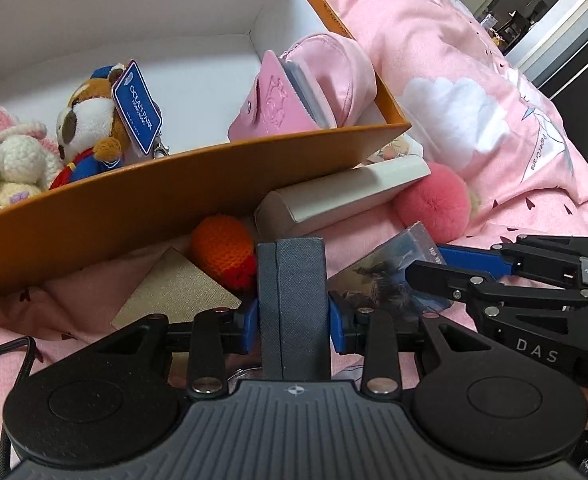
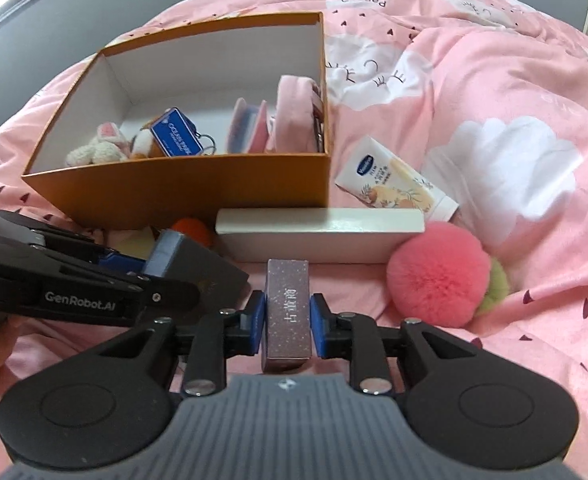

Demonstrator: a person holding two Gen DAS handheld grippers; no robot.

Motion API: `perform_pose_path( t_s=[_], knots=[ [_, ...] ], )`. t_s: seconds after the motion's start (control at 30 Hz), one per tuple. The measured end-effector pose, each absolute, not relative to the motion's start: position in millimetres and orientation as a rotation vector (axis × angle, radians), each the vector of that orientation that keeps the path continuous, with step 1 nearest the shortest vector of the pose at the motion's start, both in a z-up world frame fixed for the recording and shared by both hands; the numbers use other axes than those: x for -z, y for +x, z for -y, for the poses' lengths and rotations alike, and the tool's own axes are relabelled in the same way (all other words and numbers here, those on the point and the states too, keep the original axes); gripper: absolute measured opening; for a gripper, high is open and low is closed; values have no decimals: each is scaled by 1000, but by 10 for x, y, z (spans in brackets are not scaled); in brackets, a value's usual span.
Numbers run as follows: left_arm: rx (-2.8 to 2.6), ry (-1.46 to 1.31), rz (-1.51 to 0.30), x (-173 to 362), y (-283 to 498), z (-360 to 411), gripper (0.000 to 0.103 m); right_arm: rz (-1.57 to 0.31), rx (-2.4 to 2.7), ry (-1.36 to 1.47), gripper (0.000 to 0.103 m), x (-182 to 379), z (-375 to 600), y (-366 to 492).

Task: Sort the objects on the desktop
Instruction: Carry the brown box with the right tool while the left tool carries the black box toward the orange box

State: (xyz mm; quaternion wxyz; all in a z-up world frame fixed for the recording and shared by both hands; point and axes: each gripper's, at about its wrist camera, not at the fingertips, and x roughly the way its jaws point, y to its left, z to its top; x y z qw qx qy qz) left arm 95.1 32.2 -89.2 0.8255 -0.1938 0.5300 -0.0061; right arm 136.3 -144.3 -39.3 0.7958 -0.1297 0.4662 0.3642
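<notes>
each gripper, left gripper [image 1: 293, 320] and right gripper [image 2: 288, 322], has a ribbed grey housing flanked by two round black discs. black linkage arms carry silver screws; the fingers [image 2: 257, 326] end in blue pads. side markings read "das" and "genrobot.ai". a black cable [image 1: 12, 364] runs beside the left unit.

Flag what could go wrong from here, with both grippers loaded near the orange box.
1. The left gripper and right gripper are close together, so they could collide on the way to the orange box.
2. The right grips the slim purple box only at mid-length; it might pivot or slip.
3. The dark grey case may clip the box's tall front wall if carried low.
</notes>
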Motion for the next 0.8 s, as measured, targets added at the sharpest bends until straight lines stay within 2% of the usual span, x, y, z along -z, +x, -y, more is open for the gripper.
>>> perform_pose_path(
  t_s=[0.2, 0.57, 0.8],
  knots=[
    [23, -409, -1072, 681, 841, -385, 39, -965, -807, -254, 25, 284, 1509, 1340],
    [-13, -416, -841, -248, 618, -743, 39, -711, -925, -111, 25, -650, 1519, 1266],
    [-127, -443, -767, -307, 859, -1010, 39, -664, -951, -44, 25, -739, 1050, 1450]
  ],
)
